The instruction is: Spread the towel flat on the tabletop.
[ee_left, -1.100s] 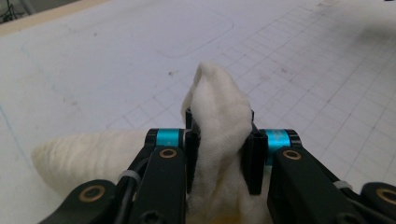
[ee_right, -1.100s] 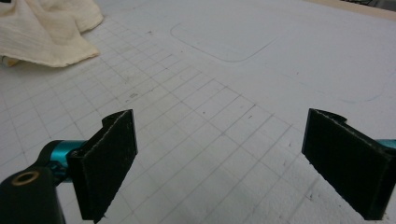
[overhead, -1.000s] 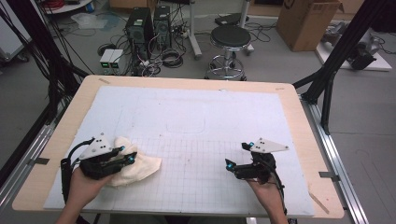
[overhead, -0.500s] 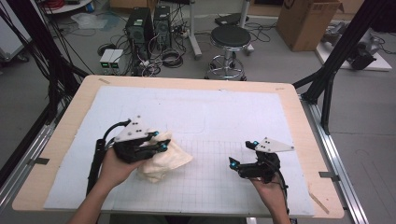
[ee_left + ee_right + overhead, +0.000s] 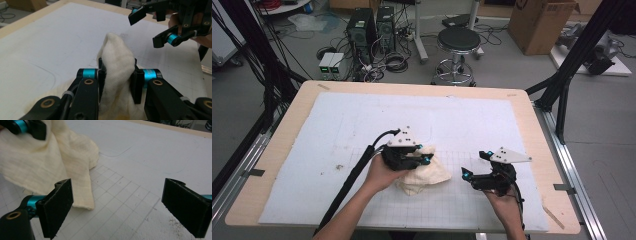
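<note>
From above, my left gripper [image 5: 426,159] pinches a crumpled cream cotton cloth [image 5: 424,175] near the middle of the white gridded mat [image 5: 492,125]; my right gripper [image 5: 474,165] rests just beside it, jaws spread.

Along my left jaws, the cloth [image 5: 117,65] bunches between the pads.

Along my right jaws, spread wide with nothing between them, the cloth [image 5: 50,160] hangs onto the mat.

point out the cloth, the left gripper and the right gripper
cloth [image 5: 117,62], left gripper view, on the fold pinched between the fingers
left gripper [image 5: 424,159], high view, between its fingertips at the cloth
right gripper [image 5: 117,207], right gripper view, in the open gap between its fingertips
</note>
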### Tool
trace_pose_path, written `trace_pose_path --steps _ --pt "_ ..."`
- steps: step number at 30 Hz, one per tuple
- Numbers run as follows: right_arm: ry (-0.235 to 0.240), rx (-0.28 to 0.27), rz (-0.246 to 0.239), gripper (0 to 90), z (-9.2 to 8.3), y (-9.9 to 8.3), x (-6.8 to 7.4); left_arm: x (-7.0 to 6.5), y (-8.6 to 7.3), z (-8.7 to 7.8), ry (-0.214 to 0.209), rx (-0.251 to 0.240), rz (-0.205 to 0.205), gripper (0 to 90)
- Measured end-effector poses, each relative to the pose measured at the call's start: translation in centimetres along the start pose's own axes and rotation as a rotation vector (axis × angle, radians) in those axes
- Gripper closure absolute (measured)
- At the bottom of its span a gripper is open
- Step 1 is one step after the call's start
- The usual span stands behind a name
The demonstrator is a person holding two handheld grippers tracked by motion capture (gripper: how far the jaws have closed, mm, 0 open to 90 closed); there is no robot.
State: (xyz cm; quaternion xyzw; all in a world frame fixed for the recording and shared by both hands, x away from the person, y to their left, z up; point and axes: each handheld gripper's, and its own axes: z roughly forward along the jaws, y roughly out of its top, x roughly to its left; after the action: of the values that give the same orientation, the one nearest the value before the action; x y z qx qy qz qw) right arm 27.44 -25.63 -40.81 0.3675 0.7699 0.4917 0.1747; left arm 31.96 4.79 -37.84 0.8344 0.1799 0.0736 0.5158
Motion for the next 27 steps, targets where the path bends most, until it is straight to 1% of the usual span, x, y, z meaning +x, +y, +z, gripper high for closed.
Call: trace_pose_path --steps 1,3,4,7,8,9,10,11,12,13,14,15,17,19,20,21,22,23,24,25,26,27 --pt "0.001 0.006 -0.002 9.7 0.0 0.0 0.0 0.1 -0.2 0.5 -0.01 0.005 -0.004 74.3" --pt "0.007 0.013 -0.005 9.8 0.2 -0.1 0.1 0.2 -0.7 1.4 -0.013 0.032 -0.012 74.2" --pt "0.008 0.017 -0.01 9.8 0.2 -0.1 0.2 0.3 -1.0 1.7 -0.013 0.054 -0.006 74.0" --pt "0.015 0.028 -0.012 10.3 0.5 -0.2 0.3 0.5 -2.1 2.2 0.006 0.12 0.001 73.8" --pt "0.024 0.041 -0.018 12.4 0.7 -0.2 0.4 0.6 -2.4 2.3 0.012 0.144 0.005 73.2" --pt "0.024 0.041 -0.018 12.4 0.7 -0.2 0.4 0.6 -2.7 2.3 0.02 0.171 0.016 73.2" --pt "0.035 0.049 -0.026 16.8 0.8 -0.3 0.4 0.6 -2.9 2.3 0.026 0.176 0.02 72.6" --pt "0.048 0.051 -0.037 18.1 1.0 -0.3 0.5 0.7 -3.2 2.2 0.029 0.177 0.011 72.2" --pt "0.058 0.067 -0.048 23.0 1.3 -0.3 0.8 0.8 -3.4 2.0 0.031 0.178 0.007 70.4" --pt "0.058 0.067 -0.048 23.0 1.3 -0.3 0.8 0.9 -3.4 1.9 0.031 0.18 0.003 70.4" --pt "0.072 0.075 -0.061 25.1 1.5 -0.3 0.9 0.9 -3.4 1.7 0.035 0.18 0.002 68.0" --pt "0.074 0.083 -0.065 26.8 1.7 -0.3 1.0 0.8 -3.3 1.5 0.038 0.171 0.004 65.1" --pt "0.095 0.091 -0.076 33.1 2.2 -0.3 1.1 0.6 -2.8 0.9 0.029 0.134 0.01 60.7" --pt "0.112 0.107 -0.081 37.7 2.6 -0.3 1.1 0.4 -2.3 0.2 0.029 0.103 0.018 55.4" --pt "0.123 0.113 -0.077 39.8 2.7 -0.2 1.2 0.3 -2.2 -0.2 0.025 0.09 0.02 53.0" --pt "0.133 0.119 -0.081 42.2 3.0 -0.2 1.2 0.3 -2.0 -0.6 0.019 0.08 0.011 51.1" --pt "0.145 0.14 -0.104 50.2 3.6 -0.1 1.4 0.4 -1.9 -1.1 0.013 0.071 0.011 48.0" --pt "0.147 0.154 -0.116 52.7 3.8 0.0 1.5 0.4 -1.8 -1.6 0.015 0.061 0.004 46.7" --pt "0.147 0.154 -0.116 52.7 3.8 0.0 1.5 0.4 -1.8 -2.0 0.015 0.044 -0.01 46.7" --pt "0.157 0.173 -0.123 55.5 4.2 0.0 1.7 0.6 -1.8 -2.6 0.015 0.037 -0.012 45.7" --pt "0.167 0.19 -0.139 56.3 4.6 0.0 1.8 0.7 -1.8 -3.1 0.019 0.025 -0.017 45.3" --pt "0.174 0.23 -0.166 57.4 5.4 -0.1 2.3 0.8 -1.9 -3.6 0.02 0.02 -0.017 44.1"
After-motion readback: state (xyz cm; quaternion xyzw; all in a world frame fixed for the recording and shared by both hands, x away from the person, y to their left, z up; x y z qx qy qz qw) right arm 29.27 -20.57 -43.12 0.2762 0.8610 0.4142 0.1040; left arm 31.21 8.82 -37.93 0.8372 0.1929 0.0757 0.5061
